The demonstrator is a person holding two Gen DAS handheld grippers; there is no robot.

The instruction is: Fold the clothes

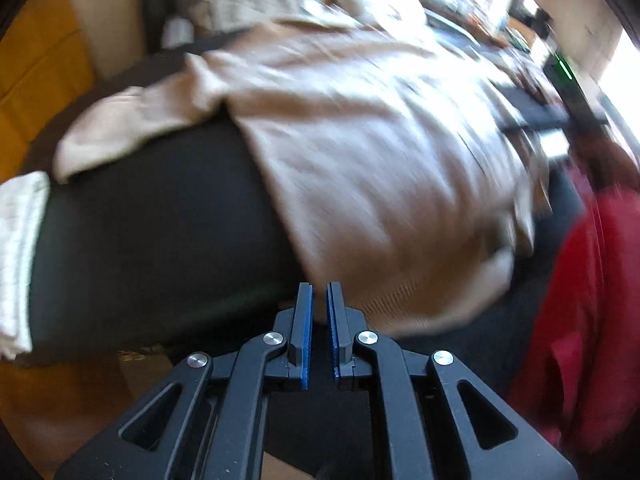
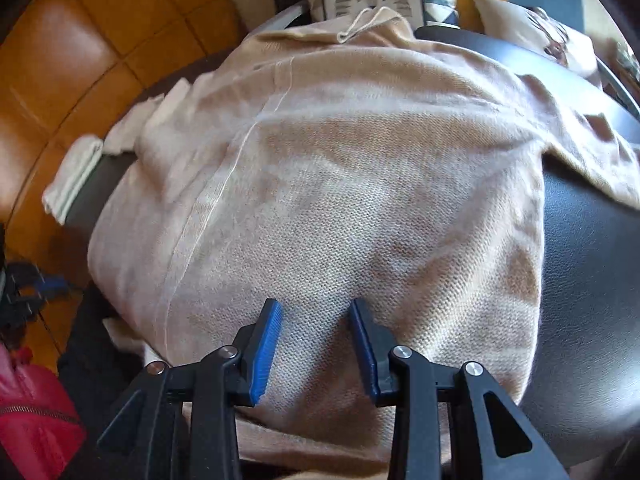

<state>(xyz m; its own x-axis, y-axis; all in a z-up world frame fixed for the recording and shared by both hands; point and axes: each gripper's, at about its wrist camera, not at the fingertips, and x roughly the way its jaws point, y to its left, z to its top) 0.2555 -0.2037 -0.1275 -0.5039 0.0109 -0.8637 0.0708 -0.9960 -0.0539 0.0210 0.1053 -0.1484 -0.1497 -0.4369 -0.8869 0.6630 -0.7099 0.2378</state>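
In the left wrist view the left gripper [image 1: 319, 292] has its jaws nearly together with nothing between them, just off the near hem of the beige sweater [image 1: 360, 152] spread on the black table [image 1: 160, 220]; it should reopen before taking an edge. In the right wrist view the right gripper [image 2: 316, 312] hovers half open and empty over the sweater's near middle, whose long axis seems to run from the near edge to the far edge, neckline farthest; a clean fold likely wants both layers pinched.
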